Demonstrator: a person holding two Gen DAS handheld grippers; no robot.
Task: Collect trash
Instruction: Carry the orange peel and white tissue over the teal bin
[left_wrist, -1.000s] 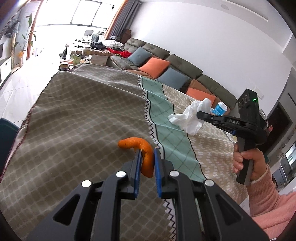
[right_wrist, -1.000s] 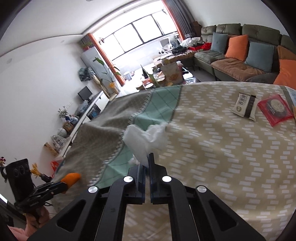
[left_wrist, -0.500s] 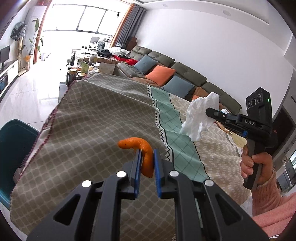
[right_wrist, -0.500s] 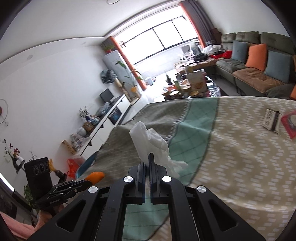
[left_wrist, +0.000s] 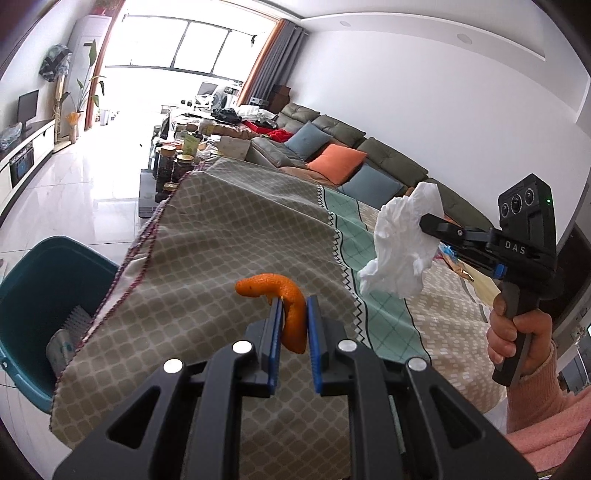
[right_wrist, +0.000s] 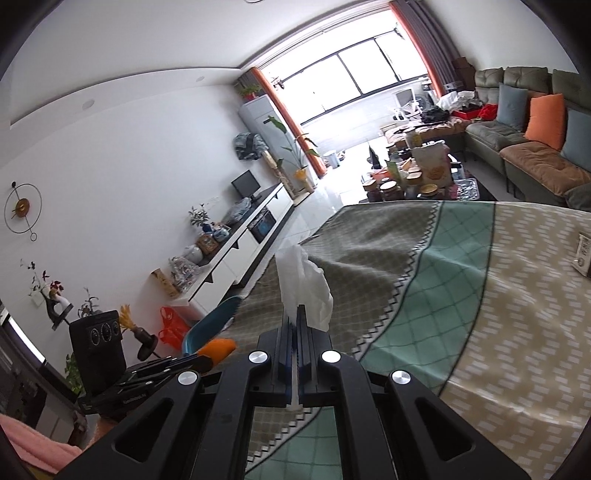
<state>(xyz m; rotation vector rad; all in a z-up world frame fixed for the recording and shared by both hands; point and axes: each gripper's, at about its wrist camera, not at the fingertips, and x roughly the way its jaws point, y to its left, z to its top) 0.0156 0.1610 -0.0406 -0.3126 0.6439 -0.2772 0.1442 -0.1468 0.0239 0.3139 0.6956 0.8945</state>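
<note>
We carry two pieces of trash toward the deep teal plastic bin (left_wrist: 33, 291), low at the left of the bench (left_wrist: 207, 236).

Our left tool (left_wrist: 291, 325) clamps the curved orange peel (left_wrist: 286, 306) and is nearer the bin; our right tool (right_wrist: 294, 325) is closed on the crumpled white tissue (right_wrist: 303, 284). "DAS" is readable on the right tool.

Orange peel (left_wrist: 291, 314) between blue pads (left_wrist: 275, 341) of black left gripper (left_wrist: 291, 325). White tissue (left_wrist: 402, 243) at 2 o'clock, in black right gripper (right_wrist: 294, 332). Tablecloth (left_wrist: 221, 236): olive-grey lattice, mint diamond band, beige with white dashes. Teal bin (left_wrist: 40, 295) at 9 o'clock. Pink sleeve (left_wrist: 546, 413).
</note>
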